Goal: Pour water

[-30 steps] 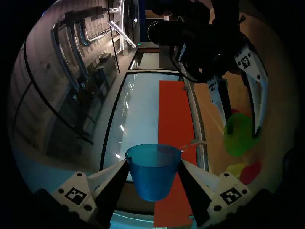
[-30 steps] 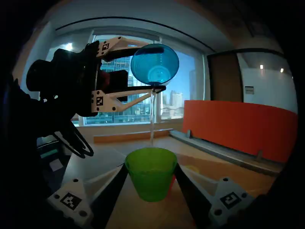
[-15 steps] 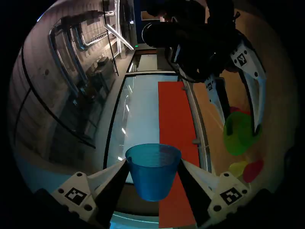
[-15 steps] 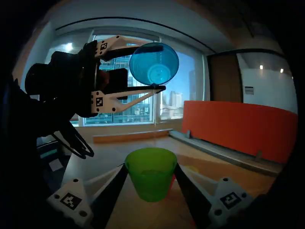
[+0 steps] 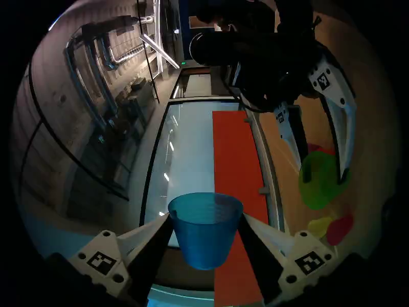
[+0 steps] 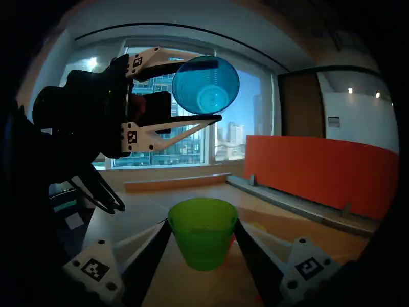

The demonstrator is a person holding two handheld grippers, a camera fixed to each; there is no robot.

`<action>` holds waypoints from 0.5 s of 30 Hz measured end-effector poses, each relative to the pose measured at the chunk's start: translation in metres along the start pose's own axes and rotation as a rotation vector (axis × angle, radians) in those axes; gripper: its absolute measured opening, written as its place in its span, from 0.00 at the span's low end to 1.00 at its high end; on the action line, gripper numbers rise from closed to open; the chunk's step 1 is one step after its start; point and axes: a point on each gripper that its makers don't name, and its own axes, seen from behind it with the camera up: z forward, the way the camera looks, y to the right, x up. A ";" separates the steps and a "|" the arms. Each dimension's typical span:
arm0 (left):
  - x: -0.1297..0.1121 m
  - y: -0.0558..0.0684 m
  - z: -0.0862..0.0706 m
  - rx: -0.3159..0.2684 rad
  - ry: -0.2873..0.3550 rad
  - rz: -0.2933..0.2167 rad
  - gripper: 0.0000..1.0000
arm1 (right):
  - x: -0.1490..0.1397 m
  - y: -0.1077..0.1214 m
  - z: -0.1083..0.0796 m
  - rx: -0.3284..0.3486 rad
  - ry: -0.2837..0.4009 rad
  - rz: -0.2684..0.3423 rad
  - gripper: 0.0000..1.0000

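Left hand-held gripper: clamped on a translucent blue plastic cup, one finger pressed against each side wall. In the right gripper view this hand-held gripper is seen rolled over, one finger above the other, with the blue cup tipped on its side.

Right hand-held gripper: clenched on a translucent green plastic cup, which is held upright with its mouth open upward. The blue cup is located above the green cup, well apart from it. In the left gripper view the right hand-held gripper and the green cup are recorded farther off.

A wooden table is noted below the green cup. A flat yellow thing and a red one lie on the table just beside the green cup. A long orange panel stands to the right of the green cup, and a large window behind it.
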 end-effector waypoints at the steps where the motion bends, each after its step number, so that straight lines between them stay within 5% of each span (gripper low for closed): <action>1: 0.000 0.000 0.000 0.000 0.000 0.000 0.85 | 0.000 0.000 0.000 0.000 0.000 0.000 0.90; 15: -0.005 -0.008 0.003 -0.001 0.001 -0.019 0.85 | 0.001 0.001 0.000 -0.004 0.002 -0.002 0.90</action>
